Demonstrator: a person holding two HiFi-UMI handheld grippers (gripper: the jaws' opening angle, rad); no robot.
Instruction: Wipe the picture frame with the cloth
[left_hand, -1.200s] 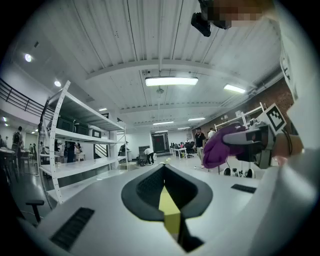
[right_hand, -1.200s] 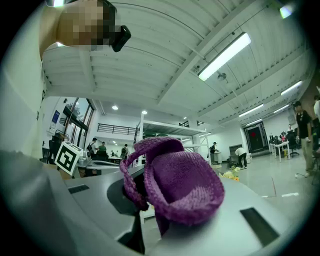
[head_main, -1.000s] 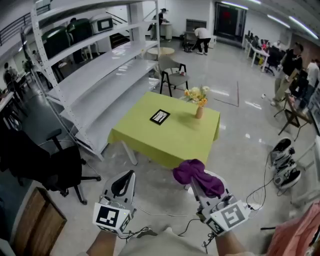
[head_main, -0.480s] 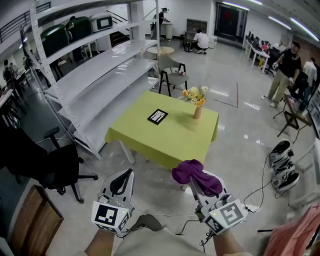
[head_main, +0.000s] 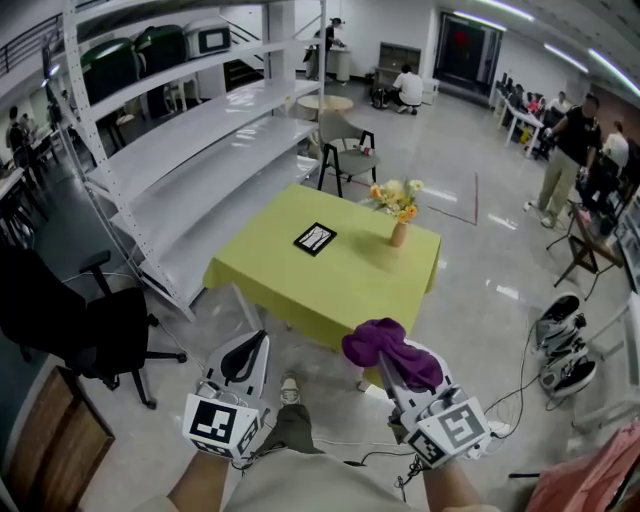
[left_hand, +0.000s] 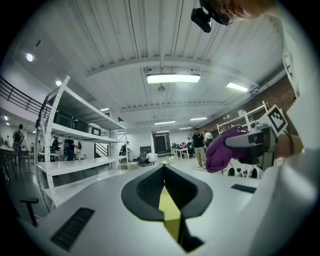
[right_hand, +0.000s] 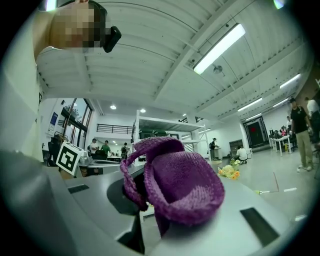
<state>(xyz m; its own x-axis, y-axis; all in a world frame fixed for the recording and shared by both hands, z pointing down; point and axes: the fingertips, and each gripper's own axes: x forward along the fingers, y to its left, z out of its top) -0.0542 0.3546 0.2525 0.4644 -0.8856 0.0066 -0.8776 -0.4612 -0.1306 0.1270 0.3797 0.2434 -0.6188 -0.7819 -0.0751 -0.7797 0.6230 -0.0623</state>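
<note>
Left gripper view only. Your left hand-held gripper (left_hand: 166, 192) fills the lower frame: pale grey body, dark pads drawn close into a narrow V. Nothing held between them; only a thin yellow-green sliver (left_hand: 170, 212) shows in the gap.

At right, level with it, your right hand-held gripper (left_hand: 239, 144) carries a bunched purple cloth (left_hand: 221, 148) at its tip. Its marker cube (left_hand: 276, 118) sits above and behind.

Background: white open shelving (left_hand: 75, 145) along the left, a long ceiling light (left_hand: 173, 78) overhead. A person (left_hand: 198, 143) in dark clothes stands far off on the glossy floor (left_hand: 190, 167), well apart from both grippers.
</note>
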